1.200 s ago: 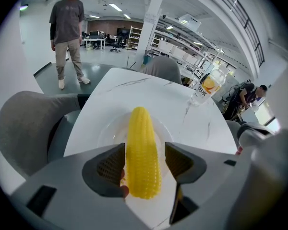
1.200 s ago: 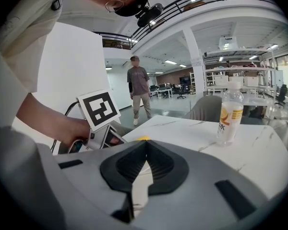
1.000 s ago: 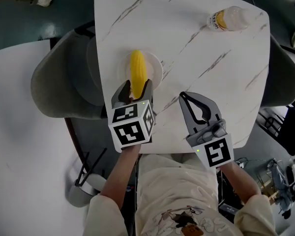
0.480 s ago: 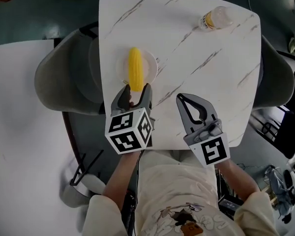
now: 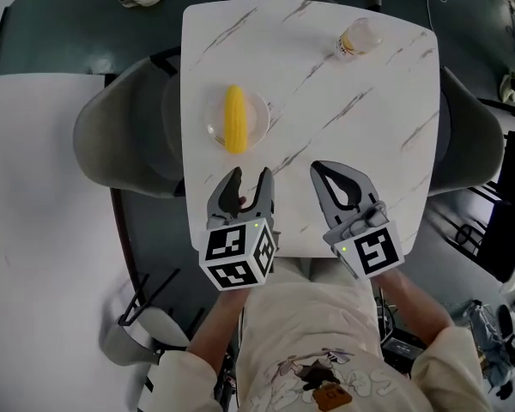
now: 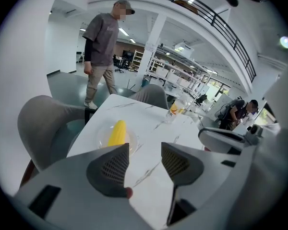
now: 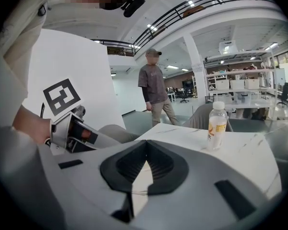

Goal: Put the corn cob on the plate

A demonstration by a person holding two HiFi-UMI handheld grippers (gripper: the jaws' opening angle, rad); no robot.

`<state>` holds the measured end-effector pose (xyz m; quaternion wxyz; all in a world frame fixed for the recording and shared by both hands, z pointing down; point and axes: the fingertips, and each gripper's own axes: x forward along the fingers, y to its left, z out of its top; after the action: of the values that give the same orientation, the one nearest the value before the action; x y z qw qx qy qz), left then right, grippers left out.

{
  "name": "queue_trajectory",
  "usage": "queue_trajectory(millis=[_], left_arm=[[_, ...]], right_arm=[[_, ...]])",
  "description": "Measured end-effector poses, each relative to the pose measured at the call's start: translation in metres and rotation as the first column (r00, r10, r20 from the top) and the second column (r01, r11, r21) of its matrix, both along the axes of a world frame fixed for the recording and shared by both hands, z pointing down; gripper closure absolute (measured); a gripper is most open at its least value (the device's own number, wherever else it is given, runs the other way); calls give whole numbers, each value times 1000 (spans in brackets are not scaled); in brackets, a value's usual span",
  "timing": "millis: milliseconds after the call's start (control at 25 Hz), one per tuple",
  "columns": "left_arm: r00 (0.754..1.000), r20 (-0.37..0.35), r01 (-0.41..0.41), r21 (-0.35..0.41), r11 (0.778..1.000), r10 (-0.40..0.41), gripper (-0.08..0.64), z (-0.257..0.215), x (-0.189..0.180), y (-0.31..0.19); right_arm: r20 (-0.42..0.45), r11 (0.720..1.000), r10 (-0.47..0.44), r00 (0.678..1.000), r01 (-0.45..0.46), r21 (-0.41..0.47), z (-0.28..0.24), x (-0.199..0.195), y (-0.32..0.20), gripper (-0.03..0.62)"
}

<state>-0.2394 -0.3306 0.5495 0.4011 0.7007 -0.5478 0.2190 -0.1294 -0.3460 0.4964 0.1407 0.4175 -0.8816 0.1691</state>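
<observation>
Corn cob [image 5: 234,119] lies flat on the plate [image 5: 259,124], so the job looks done; left gripper [image 5: 250,175] gapes empty, clear of it; right gripper [image 5: 319,168] is pinched closed on nothing, idle over the bench [image 5: 360,127] since it isn't needed.

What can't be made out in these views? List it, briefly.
- Clear plastic bottle: label print too small to read in the head view.
- Yellow corn cob: near end hidden behind the left gripper in the left gripper view.
- Pale round plate: near rim hidden likewise.
</observation>
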Motion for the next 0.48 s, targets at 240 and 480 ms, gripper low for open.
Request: queue_trajectory(millis=[240, 480], left_arm=[[999, -39, -13, 23, 1000, 13, 408, -29, 11, 19], [1000, -13, 2, 78, 997, -1, 468, -62, 9, 39]], right_arm=[[-3, 1000, 15, 1000, -14, 14, -17, 12, 11, 588], [15, 999, 14, 1000, -15, 42, -41, 20, 19, 588]])
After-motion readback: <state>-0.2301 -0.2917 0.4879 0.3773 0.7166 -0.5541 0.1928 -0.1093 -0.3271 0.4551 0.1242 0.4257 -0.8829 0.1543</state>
